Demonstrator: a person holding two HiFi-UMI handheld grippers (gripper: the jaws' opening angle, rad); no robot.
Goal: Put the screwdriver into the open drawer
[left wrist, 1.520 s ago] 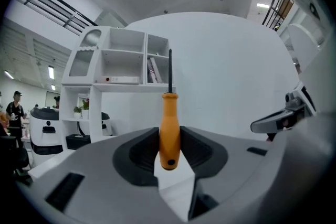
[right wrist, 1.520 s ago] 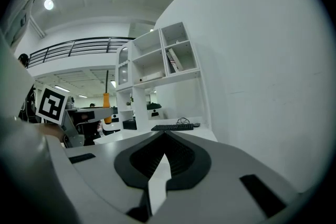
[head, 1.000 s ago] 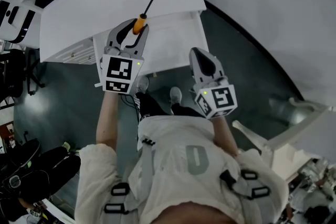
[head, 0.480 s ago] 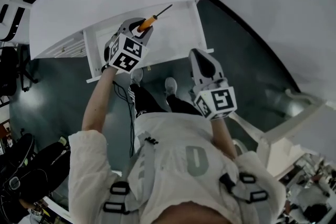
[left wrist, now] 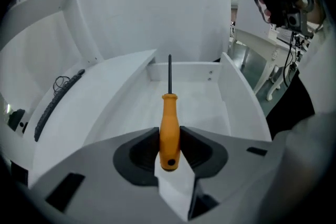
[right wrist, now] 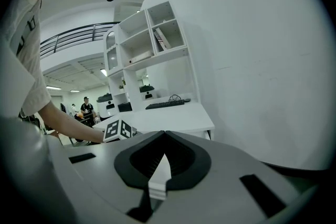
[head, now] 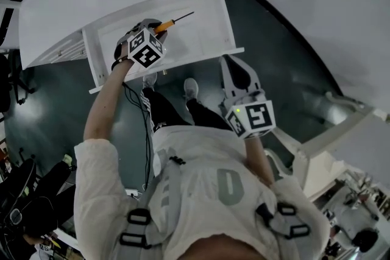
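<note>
One screwdriver (left wrist: 169, 113), orange handle pinched between left gripper (left wrist: 169, 139) jaws, shaft pointing into open white drawer (left wrist: 239, 97), over its floor. One right gripper (right wrist: 164, 136), jaws pressed together, empty, near drawer's front corner.

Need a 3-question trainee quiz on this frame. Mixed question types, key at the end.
1. Multiple choice: what is between the jaws of the left gripper? A) a wrench B) an orange-handled screwdriver C) nothing
2. True or false: the right gripper is clamped on the front of the open drawer.
3. Short answer: which part of the screwdriver do the left jaws grip?

Key
1. B
2. False. Its jaws are together on nothing, and it is held apart from the drawer.
3. The handle. The dark shaft points toward the drawer's back wall.
</note>
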